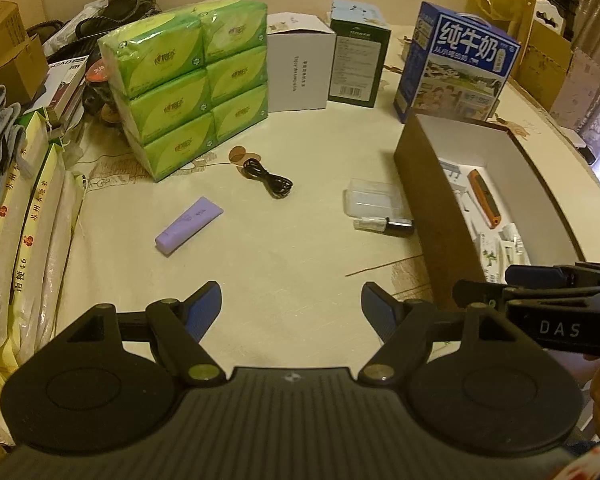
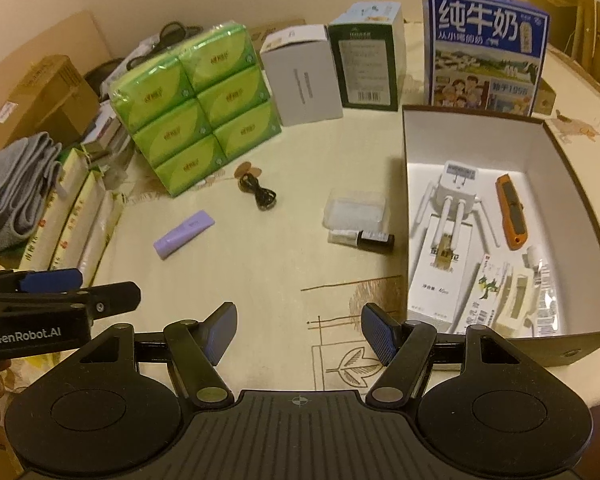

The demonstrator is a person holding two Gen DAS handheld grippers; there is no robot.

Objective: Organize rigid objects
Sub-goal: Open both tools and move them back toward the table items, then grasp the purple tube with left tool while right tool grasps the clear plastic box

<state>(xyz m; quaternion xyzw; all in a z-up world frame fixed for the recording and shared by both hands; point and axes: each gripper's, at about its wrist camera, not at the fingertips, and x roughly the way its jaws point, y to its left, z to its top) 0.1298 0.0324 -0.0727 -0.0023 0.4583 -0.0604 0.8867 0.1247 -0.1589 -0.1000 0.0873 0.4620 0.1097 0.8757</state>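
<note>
Both claws, left (image 1: pixel 291 312) and right (image 2: pixel 298 330), are held wide open w/ nothing gripped. Purple tube (image 1: pixel 189 220) lies mid-counter (image 1: pixel 292 256); bare room is seen around it. Open box (image 2: pixel 480 136) sits at right edge.

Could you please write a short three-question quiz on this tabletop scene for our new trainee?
1. True or false: the orange utility knife lies inside the open box.
2. Which item lies on the tablecloth nearest the green tissue pack? A) black cable B) purple tube C) small dark bottle
3. Fill in: both the left gripper and the right gripper are ____ and hold nothing.

Key: 1 true; 2 A; 3 open.
</note>
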